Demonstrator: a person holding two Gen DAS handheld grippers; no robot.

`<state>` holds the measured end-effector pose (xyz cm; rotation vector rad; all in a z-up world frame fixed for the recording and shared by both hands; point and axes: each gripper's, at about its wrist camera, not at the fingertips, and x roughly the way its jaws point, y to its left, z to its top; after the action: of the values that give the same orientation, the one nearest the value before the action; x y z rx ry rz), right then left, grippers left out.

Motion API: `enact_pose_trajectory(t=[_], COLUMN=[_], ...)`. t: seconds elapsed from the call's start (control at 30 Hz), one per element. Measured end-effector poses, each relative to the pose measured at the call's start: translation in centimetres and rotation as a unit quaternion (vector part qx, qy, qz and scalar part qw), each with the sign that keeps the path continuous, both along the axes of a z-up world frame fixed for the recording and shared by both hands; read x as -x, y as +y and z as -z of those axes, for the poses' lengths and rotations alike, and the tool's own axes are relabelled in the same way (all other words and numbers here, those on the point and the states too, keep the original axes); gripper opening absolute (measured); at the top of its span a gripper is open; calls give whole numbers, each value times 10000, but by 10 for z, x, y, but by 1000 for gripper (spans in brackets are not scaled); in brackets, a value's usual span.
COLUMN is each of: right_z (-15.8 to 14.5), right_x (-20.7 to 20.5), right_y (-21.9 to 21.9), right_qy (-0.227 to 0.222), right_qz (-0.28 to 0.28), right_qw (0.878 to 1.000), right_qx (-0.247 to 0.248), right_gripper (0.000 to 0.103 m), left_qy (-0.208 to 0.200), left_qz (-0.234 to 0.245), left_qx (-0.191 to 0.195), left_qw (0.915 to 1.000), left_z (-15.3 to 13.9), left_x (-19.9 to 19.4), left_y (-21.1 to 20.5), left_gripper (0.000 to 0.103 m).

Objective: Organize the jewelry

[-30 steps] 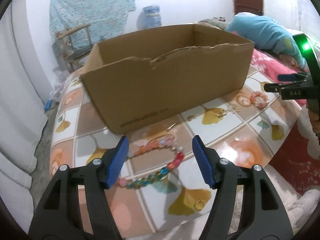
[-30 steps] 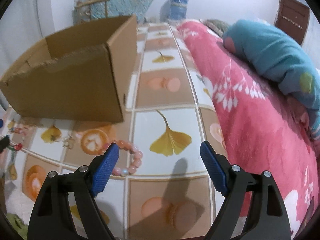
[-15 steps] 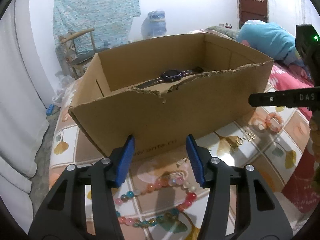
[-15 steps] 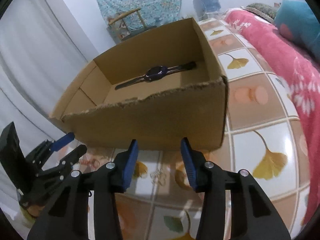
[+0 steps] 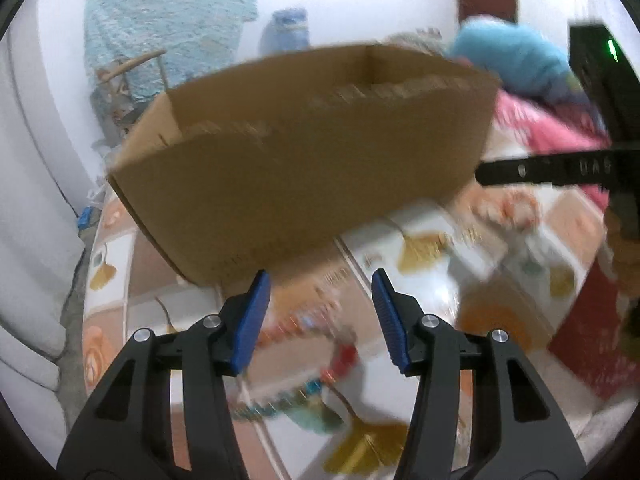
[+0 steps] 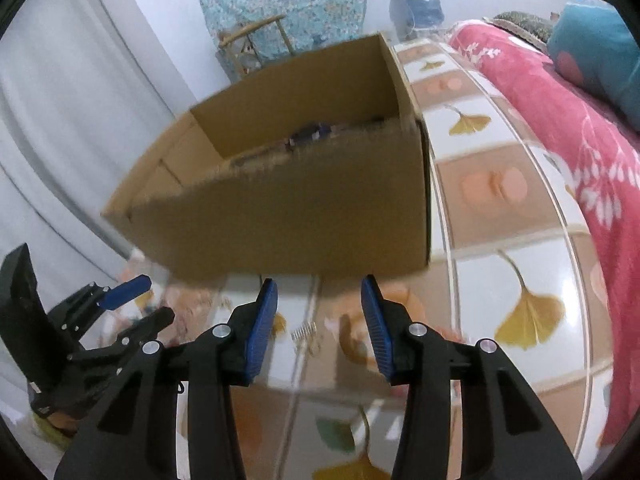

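An open cardboard box (image 5: 300, 168) stands on the tiled table, and a dark wristwatch (image 6: 308, 134) lies inside it. My left gripper (image 5: 320, 292) hovers open in front of the box, above a blurred multicoloured bead necklace (image 5: 304, 360). Nothing is between its pads. A pink bead bracelet (image 5: 516, 208) lies to the right of the box. My right gripper (image 6: 318, 300) is also open and holds nothing, pointing at the box's near wall. A small metal earring (image 6: 304, 332) lies on the table just below its tips. The left gripper (image 6: 120, 304) shows at the far left of the right wrist view.
A pink floral blanket (image 6: 560, 128) with a blue pillow (image 6: 596, 40) runs along the table's right side. A wooden chair (image 6: 256, 40) under patterned cloth and a water bottle (image 6: 416, 4) stand behind. The table's curved edge (image 5: 88, 280) drops off at the left.
Both grippers' jaws have narrowed. The right gripper swung left from the pink bracelet to face the box. The left view has sunk, so the box's inside is hidden again.
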<state>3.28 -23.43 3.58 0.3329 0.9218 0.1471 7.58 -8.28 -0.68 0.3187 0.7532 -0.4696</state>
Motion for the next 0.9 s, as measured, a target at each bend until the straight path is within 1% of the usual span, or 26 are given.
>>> enact_pose_trajectory(t=[0.03, 0.13, 0.17, 0.23, 0.27, 0.33, 0.47, 0.57, 0.67, 0.73, 0.77, 0.8, 0.9], right_z=[3, 6, 6, 5, 4, 1, -3, 0, 4, 4, 3, 3, 2], right_x=[3, 12, 14, 18, 16, 19, 21, 23, 23, 23, 22, 22, 19], right_y=[1, 1, 1, -1, -2, -3, -5, -5, -2, -1, 1, 2, 8], right_qy=[66, 127, 122, 90, 78, 28, -31, 25, 101, 106, 95, 84, 34], right_qz=[-5, 53, 76, 109, 119, 133, 132, 115, 92, 62, 33, 12, -95], right_qw=[10000, 9999, 9999, 9999, 9999, 9999, 9999, 9999, 9999, 9999, 9999, 10000, 9999], right_qx=[10, 15, 10, -8, -14, 3, 53, 48, 34, 8, -2, -7, 13], right_gripper=[43, 43, 43, 43, 43, 43, 43, 43, 43, 43, 43, 43, 43], left_qy=[17, 66, 24, 121, 166, 202, 219, 241, 313, 366, 345, 300, 147], left_qz=[45, 52, 63, 62, 43, 74, 89, -107, -426, -536, -577, -594, -466], left_qx=[-197, -522, -507, -447, -442, -455, -646, -756, -770, -632, -573, -491, -247], left_qw=[9998, 9986, 9987, 9989, 9989, 9987, 9976, 9968, 9956, 9959, 9961, 9966, 9985], left_z=[6, 19, 20, 19, 19, 18, 17, 16, 13, 8, 5, 1, -9], left_x=[6, 15, 18, 18, 17, 18, 29, 35, 30, 29, 29, 29, 30], left_y=[-5, -11, -11, -10, -9, -7, 1, 14, 30, 38, 41, 43, 43], left_gripper=[46, 36, 32, 22, 13, 9, 9, 9, 11, 20, 30, 35, 36])
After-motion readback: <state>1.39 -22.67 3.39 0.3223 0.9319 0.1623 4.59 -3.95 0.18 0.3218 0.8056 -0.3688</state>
